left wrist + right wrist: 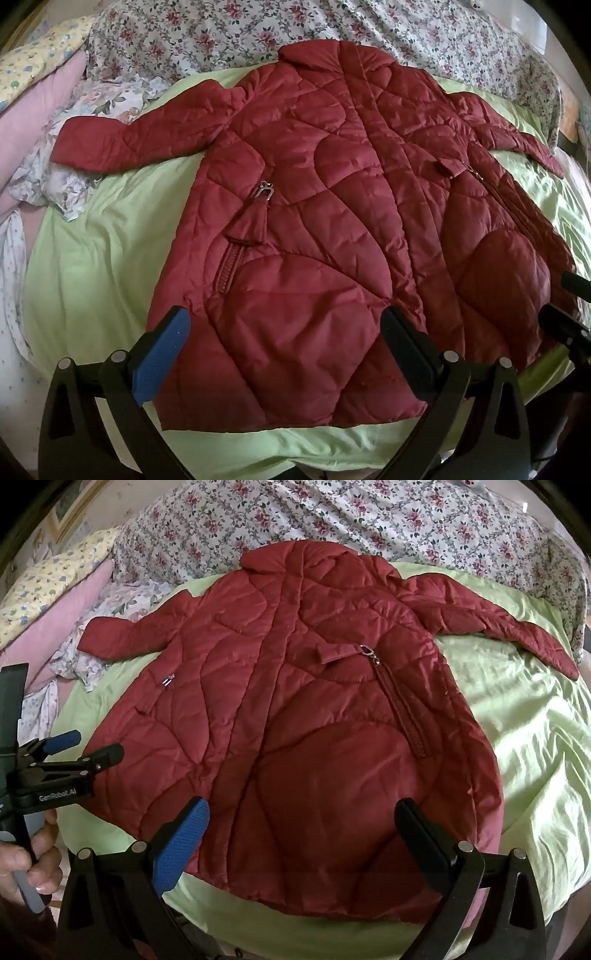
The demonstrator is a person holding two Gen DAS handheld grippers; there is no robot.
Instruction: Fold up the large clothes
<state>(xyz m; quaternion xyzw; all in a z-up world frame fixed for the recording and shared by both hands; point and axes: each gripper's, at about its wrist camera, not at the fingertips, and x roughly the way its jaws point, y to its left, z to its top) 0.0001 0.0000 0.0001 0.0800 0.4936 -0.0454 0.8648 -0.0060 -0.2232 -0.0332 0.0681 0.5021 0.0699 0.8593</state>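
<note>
Left wrist view: red quilted jacket [332, 221] lies flat beyond the spread-fingered left hand-held gripper [284, 332].

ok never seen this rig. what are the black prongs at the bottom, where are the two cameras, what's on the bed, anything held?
No robot: a person holds one two-finger gripper in each hand. Each picture comes from a fisheye camera on a gripper, looking along its fingers. The left gripper and right gripper are both open, holding nothing, above the hem. The left gripper also shows at the edge of the right view. On the light green bedsheet lies a dark red quilted jacket, front up, sleeves spread. Behind it is a floral-print duvet.
</note>
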